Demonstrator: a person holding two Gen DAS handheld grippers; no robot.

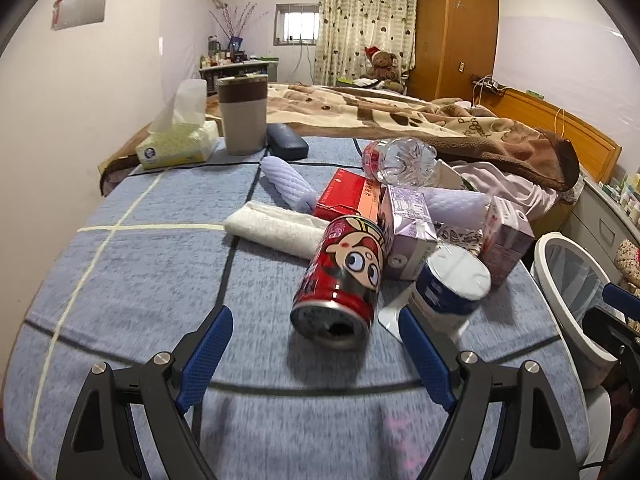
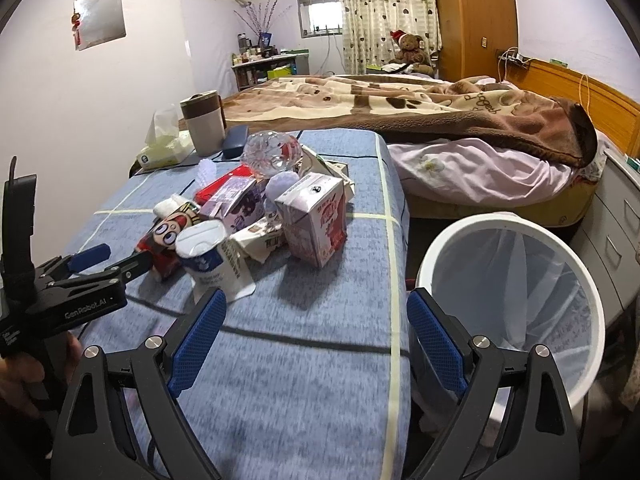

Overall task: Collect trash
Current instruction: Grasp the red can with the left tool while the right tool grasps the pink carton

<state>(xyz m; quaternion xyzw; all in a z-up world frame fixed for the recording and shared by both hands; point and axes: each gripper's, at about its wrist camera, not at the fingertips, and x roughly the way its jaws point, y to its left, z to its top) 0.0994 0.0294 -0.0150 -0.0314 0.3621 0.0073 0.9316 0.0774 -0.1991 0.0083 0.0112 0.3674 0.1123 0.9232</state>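
Trash lies heaped at the table's middle, a red cartoon can on its side nearest, a white bin off the edge at three o'clock. The left gripper is spread wide at the can's six o'clock, the right gripper likewise released, holding nothing. This looks like the approach step: next, the left should advance to straddle the can, then clench.

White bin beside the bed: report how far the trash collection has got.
Nothing looks done: the white lined bin shows no trash inside. Nothing is held; left tongs and right tongs are open. The red cartoon can, pink cartons and clear plastic bottle remain.
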